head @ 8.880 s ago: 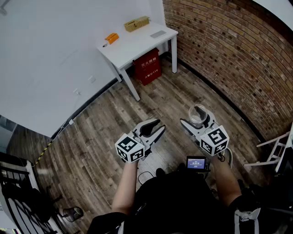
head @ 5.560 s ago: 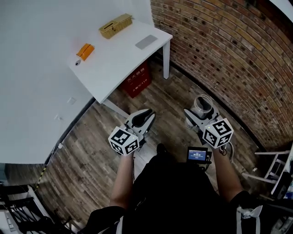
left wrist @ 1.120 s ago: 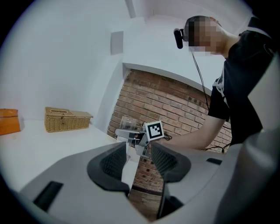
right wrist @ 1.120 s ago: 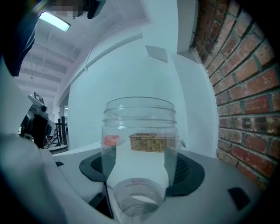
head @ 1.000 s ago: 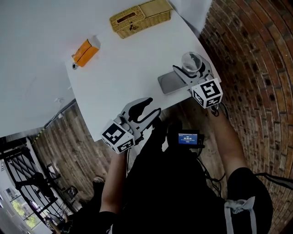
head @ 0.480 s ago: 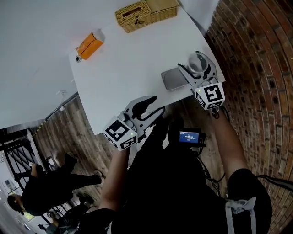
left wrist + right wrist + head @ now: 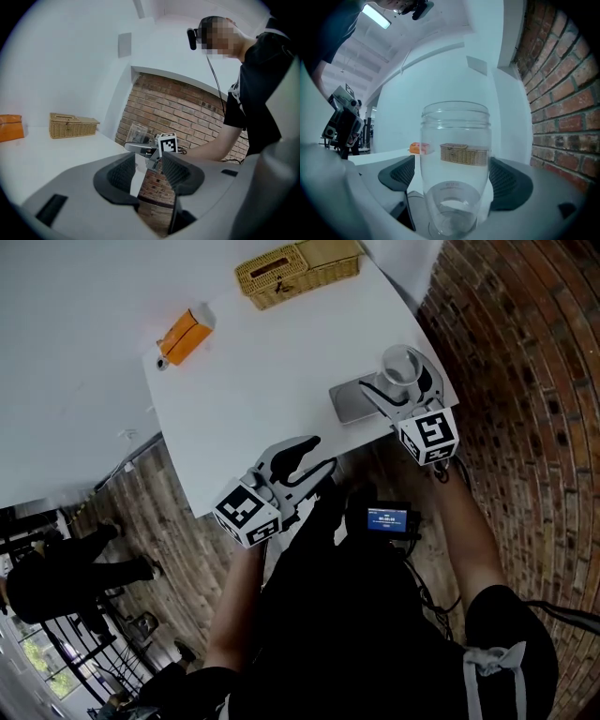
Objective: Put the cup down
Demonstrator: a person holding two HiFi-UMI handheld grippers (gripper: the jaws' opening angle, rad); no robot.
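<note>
Head view: white bench up top, brick wall on the right, wood floor lower left. The cup, clear glass, stands upright near the bench's right edge, just beside a grey pad; can't tell if its base overlaps the pad. The right claw reaches in from the bench edge w/ one jaw on each side of the cup. The left claw hangs over the bench's near edge, well apart from the cup. At the far end of the bench are a basket and an orange box. Left gripper view: left claw has its jaws a narrow gap apart and empty; only bench edge and brick show btwn them. Beyond it are the cup, the other claw's marker cube, and the basket w/ the orange box further left. Right gripper view: right claw jaws are opening, standing wide, w/ the cup upright btwn them and a sliver of space at each pad, so no squeeze. The basket shows through the glass.
</note>
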